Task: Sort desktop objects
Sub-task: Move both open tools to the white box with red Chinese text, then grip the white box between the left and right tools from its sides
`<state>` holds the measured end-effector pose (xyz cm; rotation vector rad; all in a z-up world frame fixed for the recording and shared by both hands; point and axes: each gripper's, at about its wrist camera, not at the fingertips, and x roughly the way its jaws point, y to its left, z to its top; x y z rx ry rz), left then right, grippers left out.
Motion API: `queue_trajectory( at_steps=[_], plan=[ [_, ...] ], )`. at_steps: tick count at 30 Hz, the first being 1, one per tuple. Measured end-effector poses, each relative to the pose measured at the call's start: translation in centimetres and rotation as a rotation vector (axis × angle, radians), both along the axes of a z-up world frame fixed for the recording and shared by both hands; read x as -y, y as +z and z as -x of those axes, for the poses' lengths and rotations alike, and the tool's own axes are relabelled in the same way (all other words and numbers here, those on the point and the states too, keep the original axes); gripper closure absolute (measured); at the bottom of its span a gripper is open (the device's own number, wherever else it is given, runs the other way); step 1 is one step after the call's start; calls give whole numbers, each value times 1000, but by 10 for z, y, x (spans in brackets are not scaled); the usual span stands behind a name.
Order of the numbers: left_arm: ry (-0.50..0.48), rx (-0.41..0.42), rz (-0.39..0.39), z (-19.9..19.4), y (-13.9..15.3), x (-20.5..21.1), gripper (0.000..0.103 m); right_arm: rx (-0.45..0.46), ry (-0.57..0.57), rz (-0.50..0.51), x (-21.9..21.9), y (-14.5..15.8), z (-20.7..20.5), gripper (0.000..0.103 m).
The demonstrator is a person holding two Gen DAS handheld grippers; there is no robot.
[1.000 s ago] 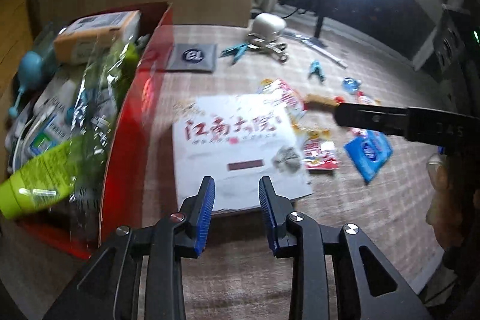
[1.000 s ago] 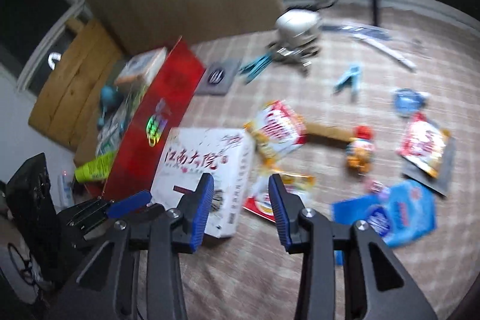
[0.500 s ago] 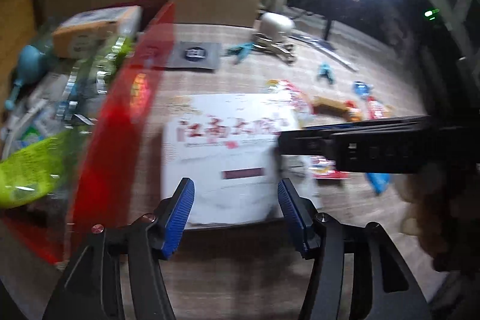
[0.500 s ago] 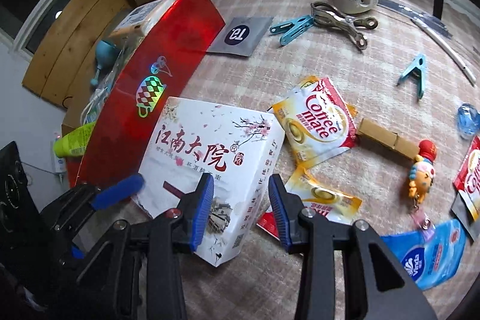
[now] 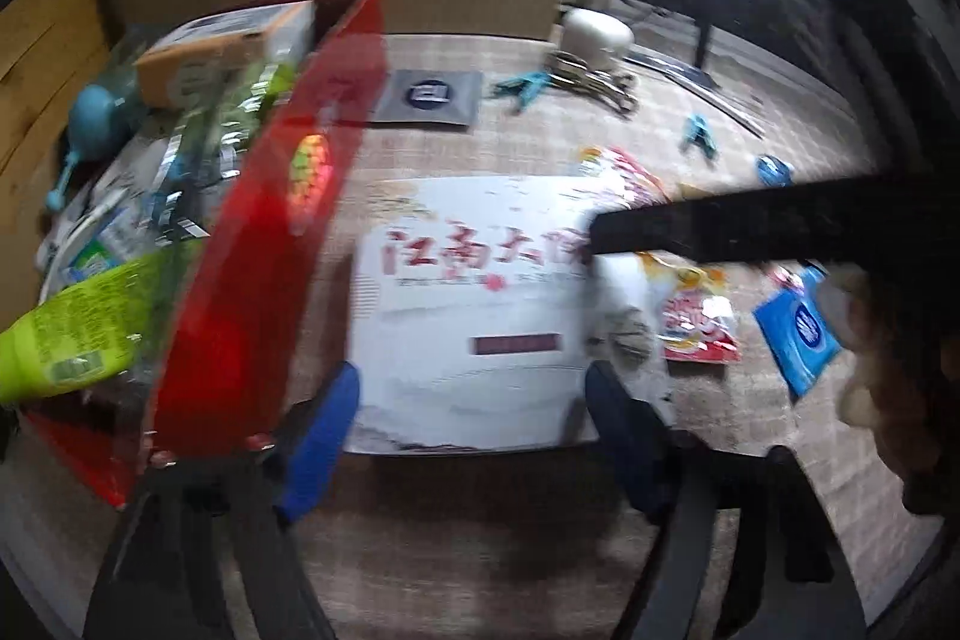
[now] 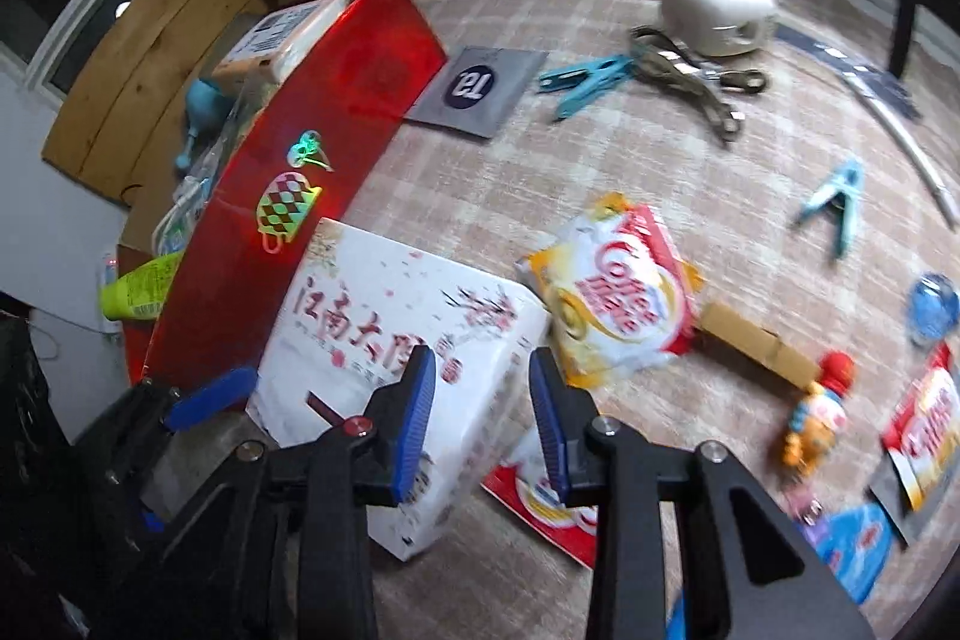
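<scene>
1. At far left stands the red box [image 5: 264, 244], its long wall upright, filled with a green tube [image 5: 72, 328], a blue bulb tool [image 5: 96, 130] and an orange-and-white carton [image 5: 222, 46].
2. Just right of that wall the white tissue box [image 5: 474, 304] with red characters lies flat on the checked tablecloth [image 5: 480, 538].
3. The left gripper [image 5: 471, 436] is spread wide, its blue pads on either side of the white tissue box's near edge; blur hides whether they touch it.
4. The right gripper [image 6: 480, 418] hangs over the white tissue box's right corner, jaws parted and empty.
5. Right of the box lie a yellow Coffee-mate sachet [image 6: 612, 292], a red sachet [image 5: 699, 319], a small cardboard piece [image 6: 756, 343] and a toy figure [image 6: 819, 412].
6. Farther right are a blue tissue pack [image 5: 795, 328], blue clips [image 6: 834, 202] and a white device [image 6: 714, 7].
</scene>
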<state>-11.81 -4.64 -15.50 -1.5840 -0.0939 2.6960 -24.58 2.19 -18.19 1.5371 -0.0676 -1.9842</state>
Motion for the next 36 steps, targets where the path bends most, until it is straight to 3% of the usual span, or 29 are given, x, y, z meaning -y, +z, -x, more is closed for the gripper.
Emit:
queue_trajectory(
  at_steps=[3, 5, 7, 10, 12, 19, 23, 26, 29, 36],
  plan=[
    [-59, 1, -34, -1, 3, -10, 29, -1, 23, -18, 6, -2, 1, 67],
    [-84, 2, -29, -3, 6, -16, 37, 3, 12, -6, 4, -2, 1, 67],
    [-36, 2, -39, -8, 10, -6, 37, -30, 17, -20, 4, -2, 2, 67],
    [45, -12, -116, -20, 18, 11, 37, -69, 95, -56, 17, -1, 9, 67],
    [64, -9, -84, -29, 19, 14, 37, -81, 156, -67, 26, 0, 14, 68],
    [59, 67, -136, -29, -5, 7, 39, -124, 369, -105, 59, 4, 33, 64],
    [102, 58, -173, -18, -13, 14, 41, -25, 416, -57, 63, -2, 42, 57],
    [98, 53, -172, -17, -13, 15, 41, -49, 415, -87, 54, 0, 36, 55],
    [86, 58, -151, -20, -12, 13, 41, -31, 384, -89, 38, 1, 30, 55],
    [76, 64, -117, -30, -8, 18, 43, 22, 432, -102, 6, -5, 14, 53]
  ],
)
